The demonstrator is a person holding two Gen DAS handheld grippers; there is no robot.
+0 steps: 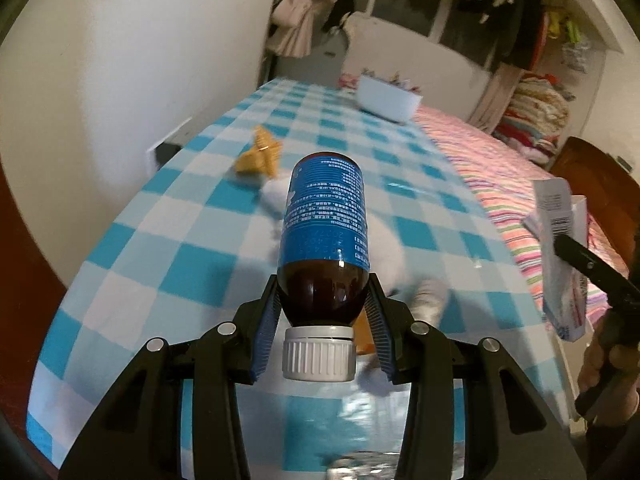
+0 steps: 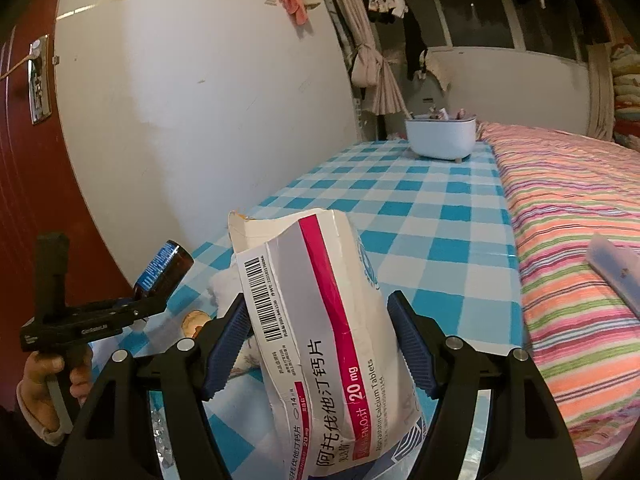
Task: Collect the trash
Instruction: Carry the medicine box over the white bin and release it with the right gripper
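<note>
My left gripper (image 1: 323, 312) is shut on a brown medicine bottle (image 1: 324, 220) with a blue label and a white cap, held above the blue checked tablecloth (image 1: 160, 232). My right gripper (image 2: 320, 340) is shut on a crumpled white and pink medicine box (image 2: 320, 320), lifted over the table. The box and the right gripper also show at the right edge of the left wrist view (image 1: 560, 248). The left gripper with the bottle (image 2: 164, 268) shows at the left of the right wrist view. A yellow crumpled wrapper (image 1: 260, 156) and white tissue (image 1: 272, 196) lie on the table.
A white bin (image 2: 440, 136) holding trash stands at the table's far end, also in the left wrist view (image 1: 388, 98). A striped bed (image 2: 580, 260) runs along the right, with a flat package (image 2: 618, 268) on it. A white wall (image 2: 200, 100) is at the left.
</note>
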